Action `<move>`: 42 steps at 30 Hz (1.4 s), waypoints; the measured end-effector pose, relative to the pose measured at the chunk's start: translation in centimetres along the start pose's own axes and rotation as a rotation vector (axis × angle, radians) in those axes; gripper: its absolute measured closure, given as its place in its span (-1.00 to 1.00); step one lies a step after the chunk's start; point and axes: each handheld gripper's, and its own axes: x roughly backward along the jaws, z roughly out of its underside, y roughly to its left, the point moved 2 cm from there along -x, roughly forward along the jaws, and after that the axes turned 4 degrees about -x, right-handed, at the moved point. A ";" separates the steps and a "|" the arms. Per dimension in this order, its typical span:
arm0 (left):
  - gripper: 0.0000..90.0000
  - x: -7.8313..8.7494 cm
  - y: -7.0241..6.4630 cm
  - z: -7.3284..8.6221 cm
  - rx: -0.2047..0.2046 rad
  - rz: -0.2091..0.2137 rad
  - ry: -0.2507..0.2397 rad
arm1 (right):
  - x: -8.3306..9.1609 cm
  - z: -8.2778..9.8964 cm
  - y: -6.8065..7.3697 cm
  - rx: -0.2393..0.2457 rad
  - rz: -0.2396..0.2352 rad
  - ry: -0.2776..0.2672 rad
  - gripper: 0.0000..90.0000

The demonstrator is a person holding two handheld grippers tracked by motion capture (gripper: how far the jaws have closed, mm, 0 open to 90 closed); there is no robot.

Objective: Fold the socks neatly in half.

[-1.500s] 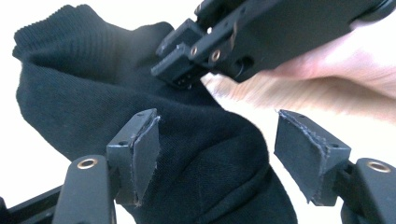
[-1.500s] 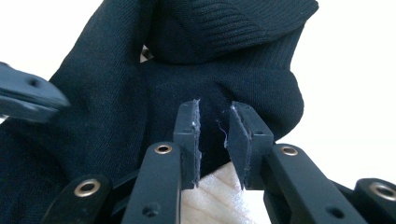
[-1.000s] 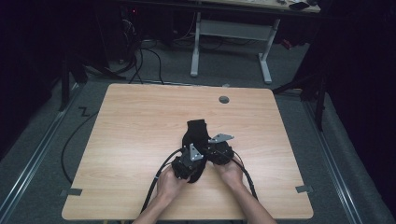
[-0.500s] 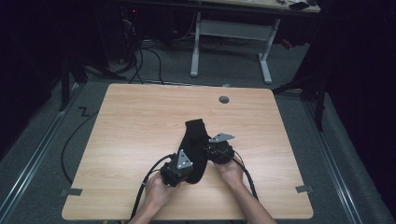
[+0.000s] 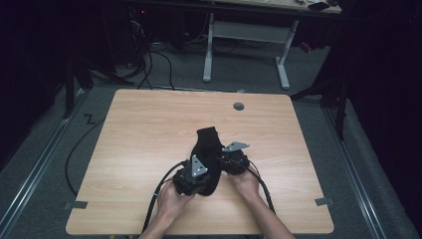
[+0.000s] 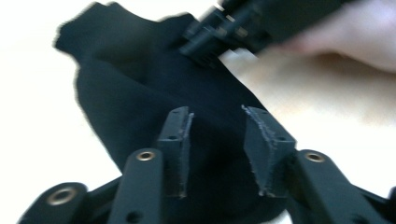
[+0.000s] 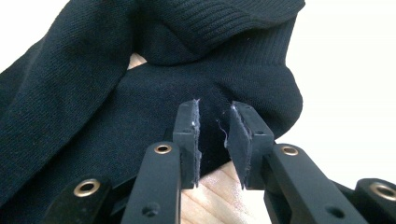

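Observation:
A black sock (image 5: 208, 142) lies on the wooden table (image 5: 144, 129) near its front middle, cuff pointing away. My left gripper (image 5: 201, 167) hovers over the sock's near end; its jaws have just been opening and stand apart. In the left gripper view its gripper (image 6: 215, 126) straddles the sock (image 6: 130, 93) without the pads pressing it. My right gripper (image 5: 221, 158) is at the sock's right side. In the right gripper view its gripper (image 7: 215, 116) pinches a fold of the knit sock (image 7: 187, 70) between the pads.
A grey round grommet (image 5: 239, 106) sits near the table's far edge. Black cables (image 5: 159, 194) trail from the grippers off the near edge. A white desk frame (image 5: 244, 45) and floor cables stand beyond the table.
My left gripper has slid a little toward the near left along the sock, and the sock now lies longer. The right gripper has kept still.

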 end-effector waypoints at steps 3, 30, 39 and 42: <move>0.15 -0.6 0.9 0.1 0.047 -0.012 -0.008 | 0.0 0.0 0.0 0.001 -0.002 0.002 0.61; 0.00 -1.4 4.9 4.7 0.179 -0.126 0.061 | -1.5 -5.5 3.2 0.040 -0.088 0.012 0.64; -0.03 -1.1 4.8 5.7 0.190 -0.122 -0.009 | -4.4 -7.6 6.2 0.115 -0.066 0.098 0.54; -0.03 -1.1 4.8 5.7 0.191 -0.122 -0.010 | -5.9 -7.3 6.5 0.129 -0.055 0.161 0.47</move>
